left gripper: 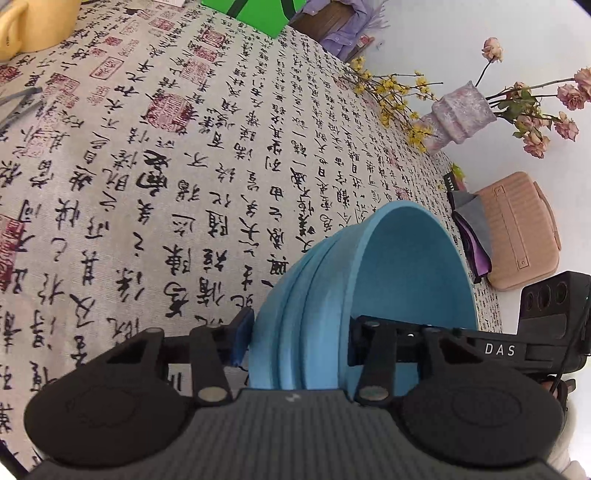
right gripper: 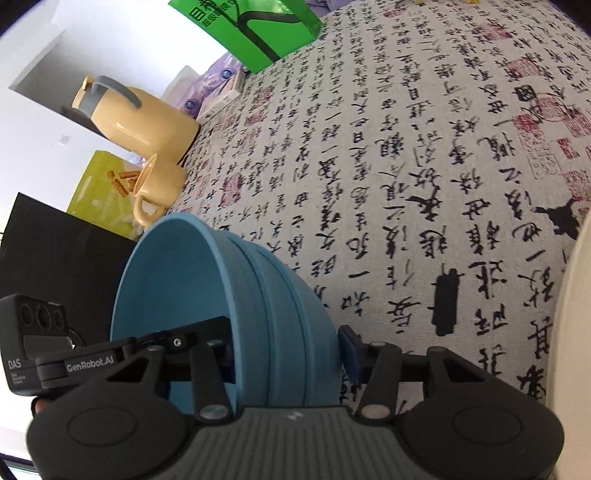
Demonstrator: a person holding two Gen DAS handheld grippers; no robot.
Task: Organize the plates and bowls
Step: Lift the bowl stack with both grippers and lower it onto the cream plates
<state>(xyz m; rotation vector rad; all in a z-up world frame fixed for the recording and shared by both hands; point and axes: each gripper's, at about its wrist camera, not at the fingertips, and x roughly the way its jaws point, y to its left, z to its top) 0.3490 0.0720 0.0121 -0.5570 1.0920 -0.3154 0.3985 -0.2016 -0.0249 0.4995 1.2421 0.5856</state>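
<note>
Blue bowl (left gripper: 399, 280), ridged on its outer wall, sits between the two grippers with a wall caught in each. In the left wrist view the left gripper (left gripper: 295, 339) straddles the bowl's near wall: one finger with a blue pad (left gripper: 242, 339) lies against the ridged outside, the other reaches inside the bowl, so the jaws pinch the wall. The right wrist view shows the same bowl (right gripper: 221, 295) from the opposite side, the right gripper (right gripper: 288, 350) clamped likewise on its wall, blue pad (right gripper: 349, 352) outside and the black finger inside. Each view catches the other gripper's camera housing just beyond the bowl. Whether the bowl's base touches the cloth cannot be told.

Around the bowl, the calligraphy-printed tablecloth (left gripper: 184, 166) lies bare and wide toward the table's middle, leaving open room there. Clutter keeps to the table's edges: a mottled vase (left gripper: 458, 114) with dried roses and yellow sprigs, a pink case (left gripper: 517, 232) with folded cloths against it, a green bag (right gripper: 255, 29) at the far edge, a yellow jug (right gripper: 140, 118), a yellow mug (right gripper: 155, 188) near the bowl's rim, and a yellow-green box (right gripper: 96, 188) behind the mug. A pale curved edge (right gripper: 569, 314) rises at the right of the right wrist view.
</note>
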